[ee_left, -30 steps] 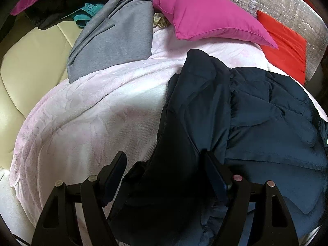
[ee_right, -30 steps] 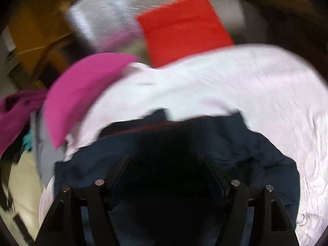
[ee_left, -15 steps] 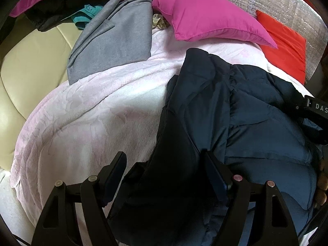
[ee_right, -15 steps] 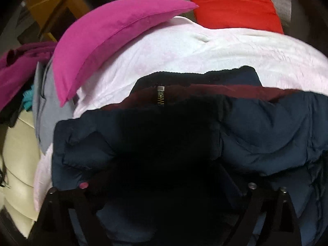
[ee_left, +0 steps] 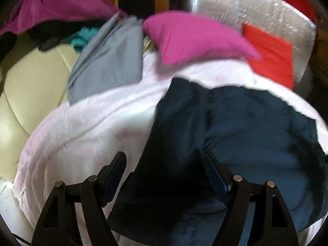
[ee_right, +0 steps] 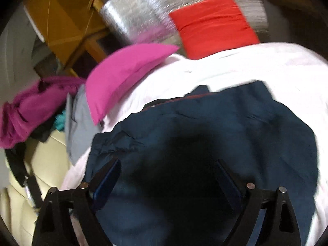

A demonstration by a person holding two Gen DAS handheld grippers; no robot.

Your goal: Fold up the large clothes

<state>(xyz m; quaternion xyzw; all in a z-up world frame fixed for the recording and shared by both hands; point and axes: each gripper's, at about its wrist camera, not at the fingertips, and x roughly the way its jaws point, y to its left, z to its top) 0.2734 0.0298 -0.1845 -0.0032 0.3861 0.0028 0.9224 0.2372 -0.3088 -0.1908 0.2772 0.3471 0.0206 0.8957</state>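
A dark navy padded jacket (ee_left: 256,127) lies spread on a pale pink blanket (ee_left: 92,127). My left gripper (ee_left: 164,164) hovers over the jacket's left edge with its jaws wide apart. Dark fabric lies below and between them, and the left finger sits over bare blanket. In the right wrist view the jacket (ee_right: 225,127) fills the middle, with a strip of maroon lining at its far edge. My right gripper (ee_right: 168,172) is above it; its jaws stand wide and are closing, jacket fabric beneath them and neither pad pressing on it.
A magenta pillow (ee_left: 194,39) and a red cushion (ee_left: 270,55) lie at the blanket's far end against a silver foil panel (ee_left: 246,10). A grey garment (ee_left: 108,61) and a purple one (ee_left: 61,6) are piled at left on a cream sofa (ee_left: 30,82).
The left view has lifted slightly and blurred, and the other gripper seen at its right edge half a second ago is gone. The right gripper has pulled back from the jacket's collar and zipper.
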